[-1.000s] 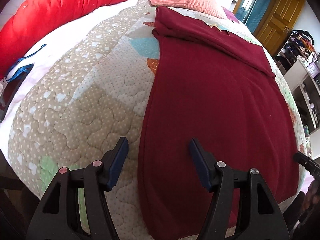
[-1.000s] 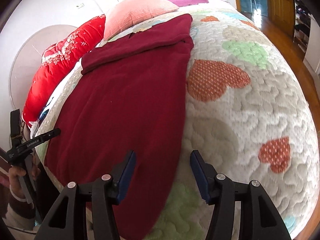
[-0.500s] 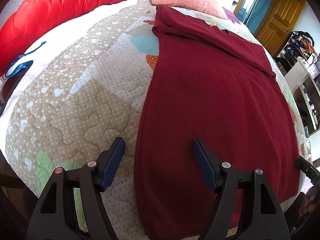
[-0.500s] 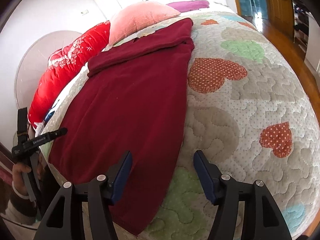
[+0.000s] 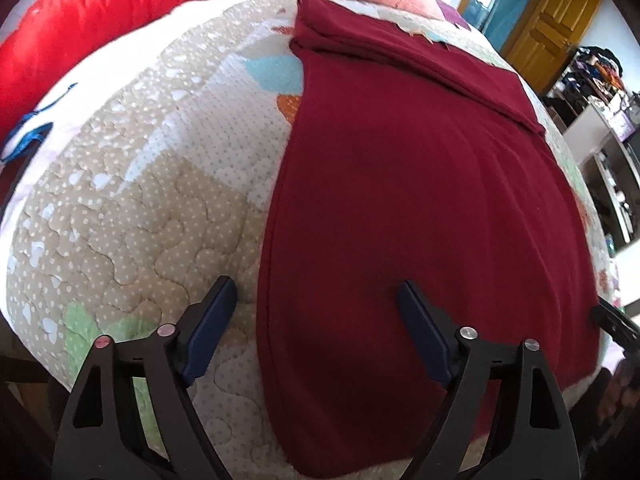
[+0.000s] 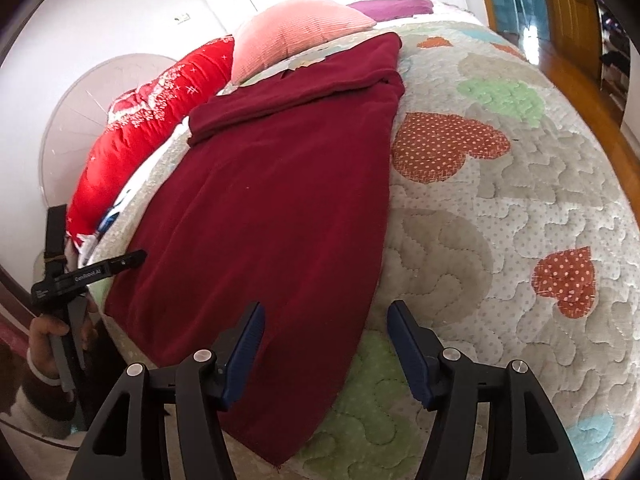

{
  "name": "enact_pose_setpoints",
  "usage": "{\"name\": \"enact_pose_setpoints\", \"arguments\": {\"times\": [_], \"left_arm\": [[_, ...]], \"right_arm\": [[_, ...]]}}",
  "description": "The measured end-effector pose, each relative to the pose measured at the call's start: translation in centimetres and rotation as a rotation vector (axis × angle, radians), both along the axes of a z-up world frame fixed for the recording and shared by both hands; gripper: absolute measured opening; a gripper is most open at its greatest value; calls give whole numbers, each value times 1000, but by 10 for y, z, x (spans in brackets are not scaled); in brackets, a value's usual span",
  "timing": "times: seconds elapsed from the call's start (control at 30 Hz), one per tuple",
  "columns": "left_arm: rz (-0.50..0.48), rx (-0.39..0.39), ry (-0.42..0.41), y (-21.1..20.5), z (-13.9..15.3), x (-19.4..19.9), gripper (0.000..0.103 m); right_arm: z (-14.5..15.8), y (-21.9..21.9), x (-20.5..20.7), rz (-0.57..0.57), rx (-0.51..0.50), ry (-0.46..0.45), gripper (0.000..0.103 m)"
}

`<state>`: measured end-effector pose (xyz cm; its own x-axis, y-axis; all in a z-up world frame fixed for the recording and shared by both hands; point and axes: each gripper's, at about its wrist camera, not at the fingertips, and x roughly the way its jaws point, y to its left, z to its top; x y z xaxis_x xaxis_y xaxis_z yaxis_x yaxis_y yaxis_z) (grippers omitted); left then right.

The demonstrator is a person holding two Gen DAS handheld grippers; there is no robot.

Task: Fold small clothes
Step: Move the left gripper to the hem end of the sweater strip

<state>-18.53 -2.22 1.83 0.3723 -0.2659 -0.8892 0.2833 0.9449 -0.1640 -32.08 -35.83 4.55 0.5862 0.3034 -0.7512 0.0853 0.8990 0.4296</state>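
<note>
- The left gripper hangs over the near edge of the bed, its jaws spread wide and just now opened further. The left hem edge of the dark red garment lies between them, but the pads press on nothing.
- The right gripper is also spread, less widely, having opened a little. It straddles the garment's right side edge close to the near right corner of the cloth. Nothing is pinched there either.
- In the right wrist view the left gripper's black handle shows at the bed's near left edge, with the person's hand wrapped around it.
- The garment lies flat along the quilted bedspread, running from the near edge of the bed toward the head. Its hem droops slightly over the near edge.
- At the far end of the garment a band of cloth is already folded over across its width, so I judge the sleeves or top have been turned in.
- Beyond it, at the head of the bed, sit a pink pillow and a red quilt along the far left side.
- Step in hand, as I read it: both grippers are lining up on the two near corners of the hem, ahead of a grasp.
- The next move calls for lowering each gripper until one pad slides under the hem, closing on both corners together, then lifting and carrying the hem toward the folded band. Uneven grips would skew the fold.
</note>
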Motion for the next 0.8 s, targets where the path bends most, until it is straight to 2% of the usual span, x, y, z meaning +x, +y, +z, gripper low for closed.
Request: {"name": "enact_pose_setpoints", "arguments": {"times": [0.23,0.43,0.6,0.8], "left_arm": [[-79,-25,69,11,3,-7,86],[-79,-57,50,16,2,-17,88],[-98,-56,43,11,0,-20,96],[-111,-32,37,0,-2,-17,98]], "right_arm": [[-2,-11,-12,50,88,-9,62],[-6,-11,-21,130,111,-23,64],[-9,-1,-14,164,134,-41,68],[-11,2,-7,128,219,-76,74]]}}
